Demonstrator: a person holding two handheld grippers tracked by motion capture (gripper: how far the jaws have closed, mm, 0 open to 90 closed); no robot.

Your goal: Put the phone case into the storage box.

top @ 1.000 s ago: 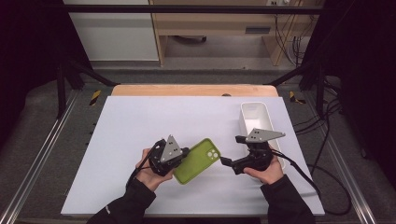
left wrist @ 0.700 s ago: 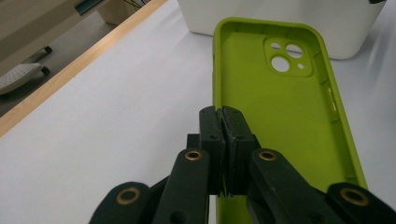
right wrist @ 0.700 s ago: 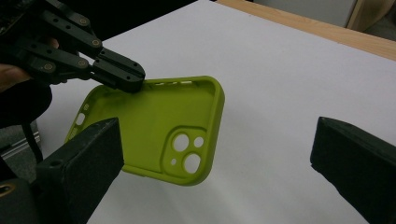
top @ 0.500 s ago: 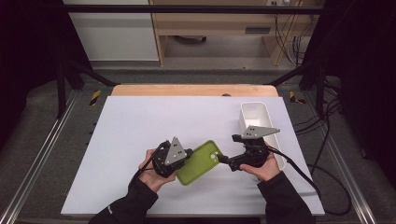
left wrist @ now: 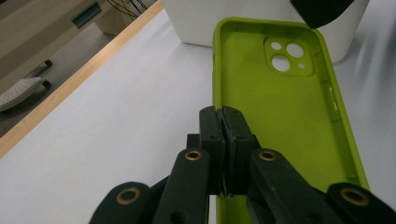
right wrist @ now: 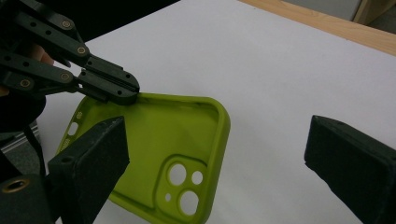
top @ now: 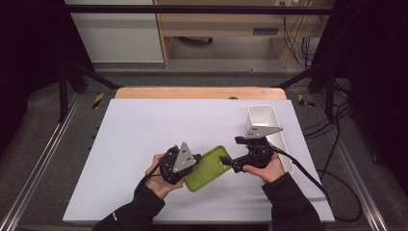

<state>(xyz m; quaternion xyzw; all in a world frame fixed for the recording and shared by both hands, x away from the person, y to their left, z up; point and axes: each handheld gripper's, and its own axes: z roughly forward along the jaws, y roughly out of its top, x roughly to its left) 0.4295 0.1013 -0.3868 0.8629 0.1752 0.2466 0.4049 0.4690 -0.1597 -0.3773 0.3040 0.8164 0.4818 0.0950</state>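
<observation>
A lime-green phone case (top: 207,168) with its hollow side up is held low over the white table (top: 144,130). My left gripper (top: 190,166) is shut on the case's long edge near the bottom end; in the left gripper view the jaws (left wrist: 222,116) pinch the case's (left wrist: 280,107) rim. My right gripper (top: 225,161) is open at the case's camera-hole end. In the right gripper view its jaws (right wrist: 219,149) stand wide apart either side of that corner of the case (right wrist: 163,135), not touching it. The left gripper (right wrist: 116,88) grips the far rim there.
A white rectangular bin (top: 269,130) stands at the right of the table, just behind my right hand, and shows beyond the case as the bin (left wrist: 224,23). A wooden strip (top: 197,93) runs along the table's far edge. Cables trail off the right side.
My right gripper has moved left, closing in on the case's camera end. The left gripper and the case have shifted slightly right and toward me.
</observation>
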